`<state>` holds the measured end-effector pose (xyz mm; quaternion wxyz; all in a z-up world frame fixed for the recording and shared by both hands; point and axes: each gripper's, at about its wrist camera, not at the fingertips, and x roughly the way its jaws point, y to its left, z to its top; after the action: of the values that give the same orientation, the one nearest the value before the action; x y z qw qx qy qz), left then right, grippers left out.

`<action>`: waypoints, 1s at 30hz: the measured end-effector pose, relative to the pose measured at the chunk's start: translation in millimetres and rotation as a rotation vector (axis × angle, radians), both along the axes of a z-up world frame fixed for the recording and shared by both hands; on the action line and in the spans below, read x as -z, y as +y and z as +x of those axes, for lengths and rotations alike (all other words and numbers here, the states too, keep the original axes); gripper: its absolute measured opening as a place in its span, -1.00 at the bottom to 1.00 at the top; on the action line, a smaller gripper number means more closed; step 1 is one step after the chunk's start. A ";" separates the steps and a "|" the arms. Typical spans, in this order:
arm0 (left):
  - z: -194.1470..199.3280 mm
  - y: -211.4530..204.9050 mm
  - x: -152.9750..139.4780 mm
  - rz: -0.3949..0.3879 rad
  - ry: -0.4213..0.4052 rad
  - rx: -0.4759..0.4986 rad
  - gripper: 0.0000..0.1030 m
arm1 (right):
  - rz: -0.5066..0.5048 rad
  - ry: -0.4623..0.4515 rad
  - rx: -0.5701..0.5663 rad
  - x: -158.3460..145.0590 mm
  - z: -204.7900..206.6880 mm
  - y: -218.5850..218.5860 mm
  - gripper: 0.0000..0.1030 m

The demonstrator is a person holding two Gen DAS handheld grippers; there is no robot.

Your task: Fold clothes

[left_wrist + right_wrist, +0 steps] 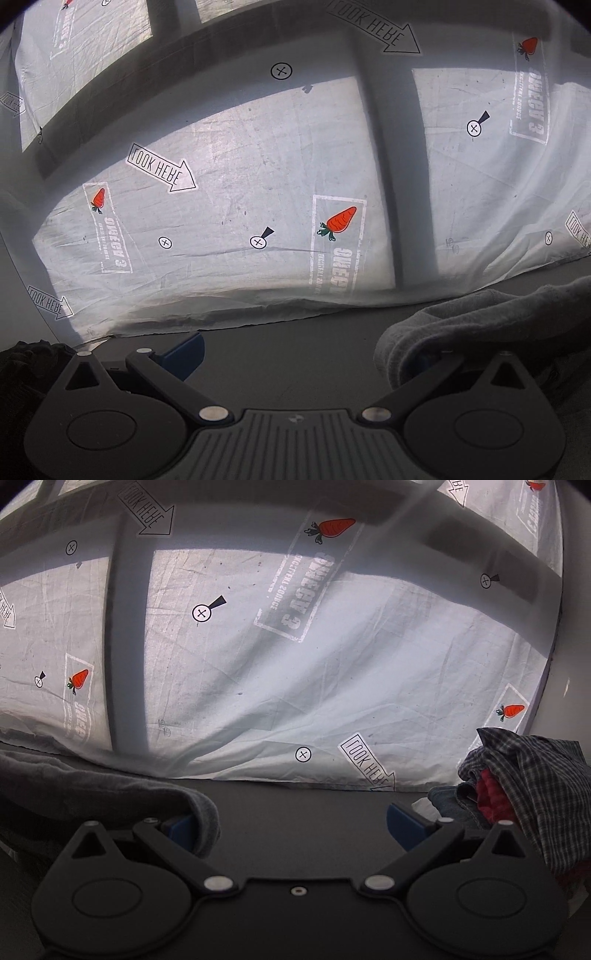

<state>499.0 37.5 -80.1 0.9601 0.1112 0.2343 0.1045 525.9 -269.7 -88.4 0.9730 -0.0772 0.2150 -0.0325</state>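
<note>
Grey garment (480,317) drapes both spread claws (299,358).

Matte black grippers, blue pads

Left gripper (295,360) – black linkage arms, silver pivot screws, ribbed centre plate at 6 o'clock; right gripper (295,825) – same build, smooth plate, one small central screw, blue fingertips (406,825).

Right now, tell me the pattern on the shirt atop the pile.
Dark-and-white plaid shirt, clearest in the right wrist view.
</note>
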 end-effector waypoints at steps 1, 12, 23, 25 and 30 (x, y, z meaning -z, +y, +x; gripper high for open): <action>-7.3 -1.0 0.6 -0.001 0.001 0.003 1.00 | -0.002 0.001 0.005 2.0 -7.7 -0.7 0.99; -55.3 -2.2 35.2 -0.023 0.112 0.030 1.00 | -0.013 0.090 0.018 35.5 -54.5 -4.6 1.00; -54.6 2.4 78.3 -0.063 0.307 0.025 1.00 | -0.044 0.260 -0.003 78.5 -59.7 0.6 1.00; -54.2 3.6 84.1 -0.075 0.340 0.033 1.00 | -0.050 0.290 -0.012 85.2 -61.1 1.9 1.00; -58.2 11.5 83.9 -0.133 0.364 0.067 1.00 | -0.071 0.382 -0.043 98.9 -62.5 5.3 1.00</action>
<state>440.9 49.0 -164.0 0.9101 0.0723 0.4066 0.0348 463.3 -264.4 -187.3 0.9116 -0.1210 0.3928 -0.0042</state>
